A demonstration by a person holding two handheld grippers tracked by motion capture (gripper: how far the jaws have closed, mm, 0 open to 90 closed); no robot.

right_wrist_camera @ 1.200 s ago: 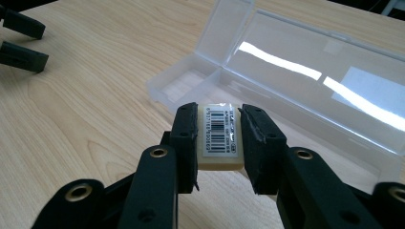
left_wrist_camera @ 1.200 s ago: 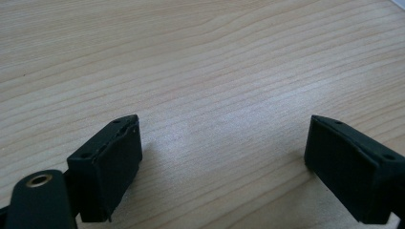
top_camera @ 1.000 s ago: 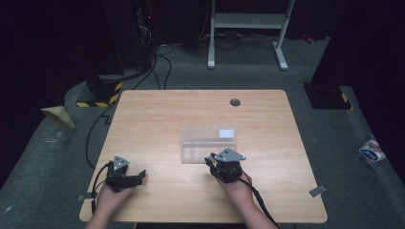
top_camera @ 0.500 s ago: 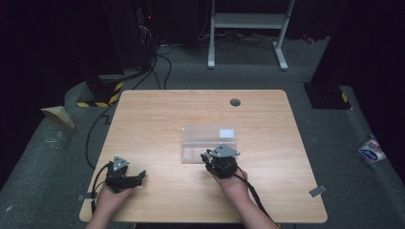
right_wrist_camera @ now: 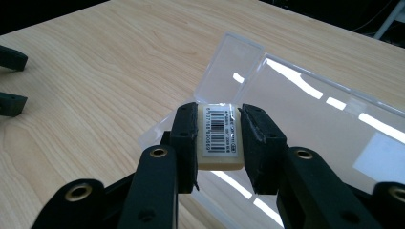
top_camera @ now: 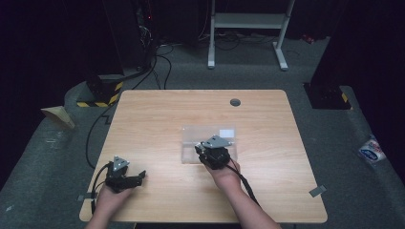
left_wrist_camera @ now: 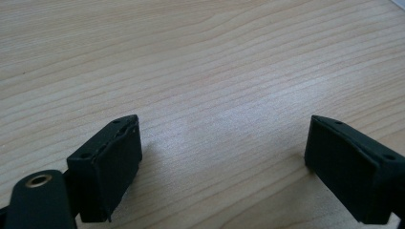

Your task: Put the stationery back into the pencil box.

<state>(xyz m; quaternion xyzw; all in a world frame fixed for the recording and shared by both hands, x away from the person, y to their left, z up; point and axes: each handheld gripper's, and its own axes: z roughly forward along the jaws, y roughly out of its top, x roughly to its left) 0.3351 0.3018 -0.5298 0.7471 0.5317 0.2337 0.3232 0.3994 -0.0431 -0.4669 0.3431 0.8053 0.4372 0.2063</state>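
Clamping the eraser (right_wrist_camera: 219,138) over the clear box (right_wrist_camera: 334,114), the right gripper (right_wrist_camera: 218,143) could drop it if loosened; left gripper (left_wrist_camera: 224,157) jaws stand apart, empty.

The right gripper (right_wrist_camera: 219,143) clamps a small cream block with a barcode label (right_wrist_camera: 218,138) above a clear plastic case (right_wrist_camera: 305,109) on the wooden table (right_wrist_camera: 95,71).

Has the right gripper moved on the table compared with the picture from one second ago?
Yes. The right gripper has shifted left along the near edge of the clear box, away from its white label.
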